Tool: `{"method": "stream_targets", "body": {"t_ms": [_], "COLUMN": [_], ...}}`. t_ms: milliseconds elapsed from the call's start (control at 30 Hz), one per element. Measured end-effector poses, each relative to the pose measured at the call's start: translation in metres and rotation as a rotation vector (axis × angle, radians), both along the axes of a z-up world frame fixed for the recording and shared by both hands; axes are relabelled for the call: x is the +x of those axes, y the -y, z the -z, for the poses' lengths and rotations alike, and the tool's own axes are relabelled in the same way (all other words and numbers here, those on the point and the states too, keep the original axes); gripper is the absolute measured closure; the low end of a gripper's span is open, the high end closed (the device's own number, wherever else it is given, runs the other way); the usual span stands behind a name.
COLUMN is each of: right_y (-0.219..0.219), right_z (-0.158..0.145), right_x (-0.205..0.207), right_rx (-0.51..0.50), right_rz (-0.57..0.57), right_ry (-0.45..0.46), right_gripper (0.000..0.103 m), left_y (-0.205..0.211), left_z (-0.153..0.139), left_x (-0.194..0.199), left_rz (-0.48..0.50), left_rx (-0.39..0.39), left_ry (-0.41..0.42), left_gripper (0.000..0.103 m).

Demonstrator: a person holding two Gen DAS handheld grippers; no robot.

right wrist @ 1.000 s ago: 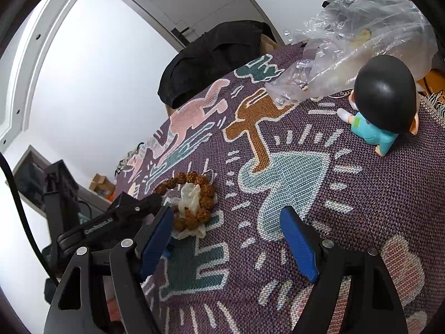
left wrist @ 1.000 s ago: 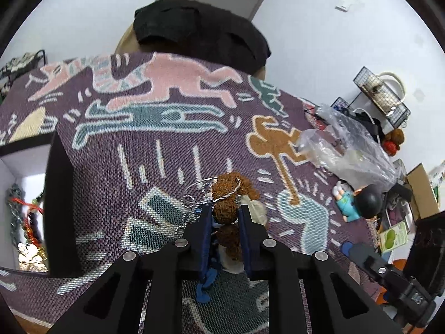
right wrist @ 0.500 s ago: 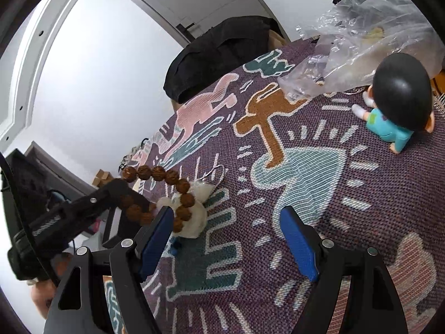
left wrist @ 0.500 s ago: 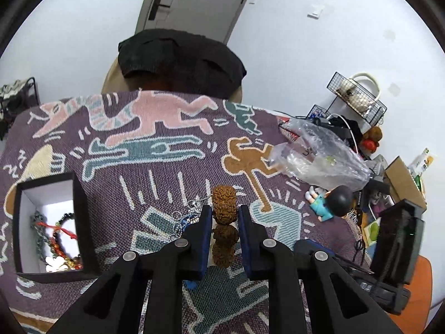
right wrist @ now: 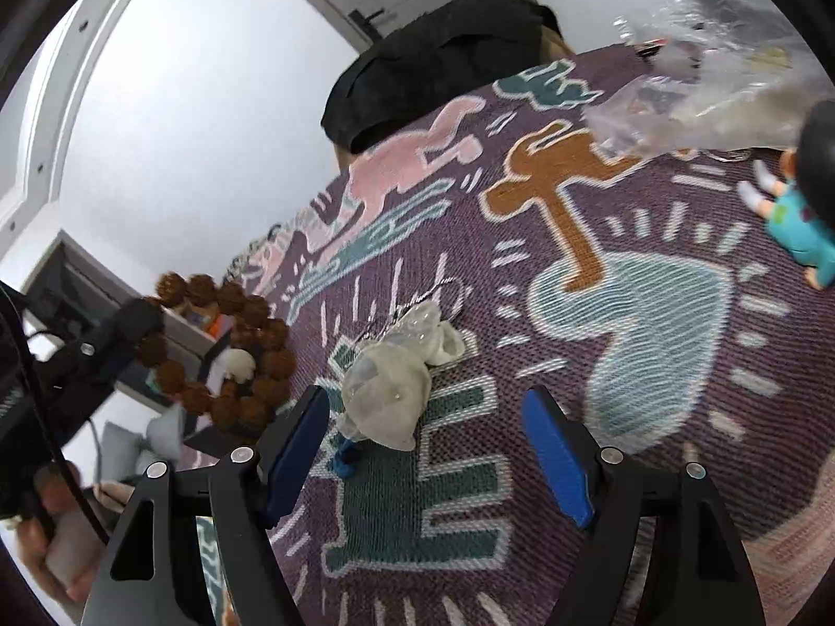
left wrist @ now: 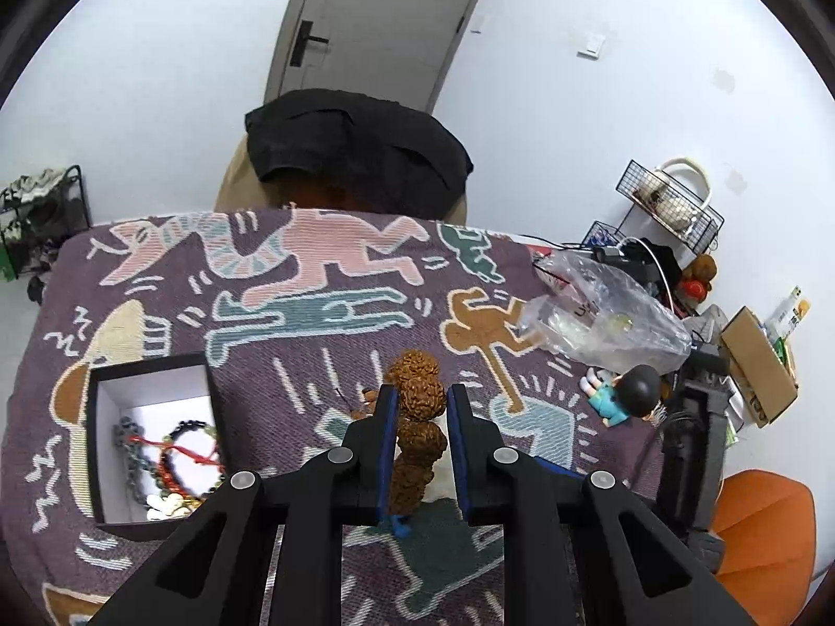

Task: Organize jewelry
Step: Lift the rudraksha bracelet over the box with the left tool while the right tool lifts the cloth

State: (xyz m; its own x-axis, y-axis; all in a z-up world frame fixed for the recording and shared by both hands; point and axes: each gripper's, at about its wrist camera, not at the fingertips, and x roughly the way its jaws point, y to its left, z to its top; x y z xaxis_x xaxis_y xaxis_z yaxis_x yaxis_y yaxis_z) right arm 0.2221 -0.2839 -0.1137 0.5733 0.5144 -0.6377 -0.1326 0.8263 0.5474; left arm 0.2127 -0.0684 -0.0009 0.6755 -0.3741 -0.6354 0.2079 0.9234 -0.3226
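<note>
The left claw (left wrist: 420, 407) is narrow, its pads clamped on a brown bead bracelet (left wrist: 417, 417) that hangs clear above the desk (left wrist: 334, 344). The open black box (left wrist: 156, 428), already holding other bracelets, lies to the near left of that claw, so the carry looks to run leftward and down; the left hand is the nearer one. The right claw (right wrist: 428, 448) stands wide and holds nothing, with a pale crumpled pouch (right wrist: 391, 391) on the desk just beyond its left pad. The left view shows the box's inside but only an edge-on stack of beads; the right view shows the bracelet as a full ring (right wrist: 224, 349), hanging upright from the left claw
</note>
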Motion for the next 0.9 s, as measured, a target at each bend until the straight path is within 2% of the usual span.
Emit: {"method": "stream_targets", "body": {"t_ms": [333, 400, 433, 500, 567, 900], "right_y": [-0.046, -0.05, -0.051, -0.05, -0.046, -0.038], "right_z": [0.011, 0.016, 0.02, 0.02, 0.011, -0.034], "right_x": [0.024, 0.029, 0.032, 0.032, 0.025, 0.005], "right_rx": [-0.074, -0.084, -0.083, -0.067, -0.07, -0.053], "right_rz": [-0.074, -0.083, -0.086, -0.077, -0.07, -0.053], "right_ry": [-0.034, -0.056, -0.082, -0.076, -0.026, 0.096], "right_gripper": [0.028, 0.057, 0.089, 0.089, 0.089, 0.091], "left_y": [-0.029, -0.033, -0.034, -0.039, -0.043, -0.069], "left_z": [-0.001, -0.002, -0.003, -0.005, -0.008, -0.027], "left_x": [-0.003, -0.005, -0.006, -0.008, -0.01, -0.019], "left_rz": [-0.046, -0.049, -0.051, -0.056, -0.061, -0.103], "left_rx": [-0.017, -0.02, -0.02, -0.018, -0.018, -0.03], "left_ry": [0.003, 0.004, 0.006, 0.013, 0.021, 0.064], "left_gripper": [0.083, 0.083, 0.083, 0.083, 0.083, 0.083]}}
